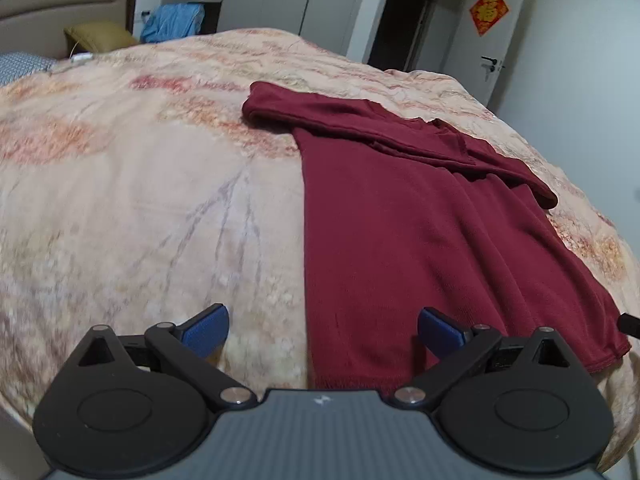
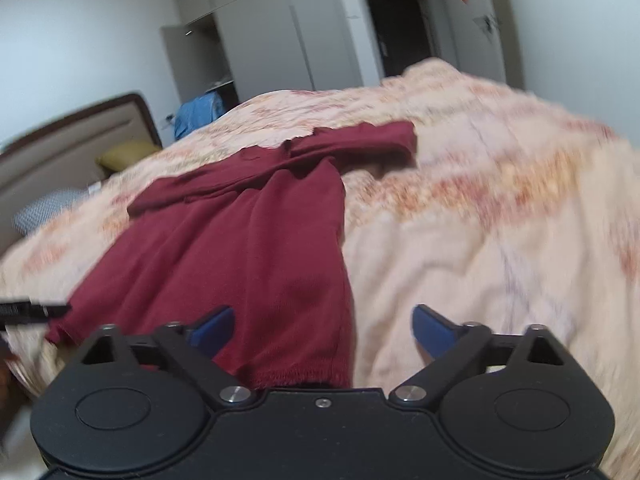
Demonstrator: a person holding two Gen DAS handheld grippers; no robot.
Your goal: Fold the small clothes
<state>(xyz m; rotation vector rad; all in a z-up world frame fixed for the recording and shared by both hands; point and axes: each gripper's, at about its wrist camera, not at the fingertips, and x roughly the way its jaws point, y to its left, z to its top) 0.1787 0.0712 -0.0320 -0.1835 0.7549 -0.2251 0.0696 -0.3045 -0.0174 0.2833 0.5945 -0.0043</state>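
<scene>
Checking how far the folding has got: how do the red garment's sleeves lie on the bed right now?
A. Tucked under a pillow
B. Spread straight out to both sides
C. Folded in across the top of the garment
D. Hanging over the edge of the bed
C: both views show the sleeves laid across the upper part of the red garment on the bed.

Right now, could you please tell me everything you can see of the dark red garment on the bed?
The dark red garment is a soft, knit-looking top lying flat on the patterned bedspread. Both sleeves are folded across the upper body, one cuff poking out at each side. Its ribbed hem lies at the near edge of the bed. Shallow lengthwise wrinkles run down the body. Only the bedspread touches it: the left gripper and right gripper hover open over the hem corners.
</scene>
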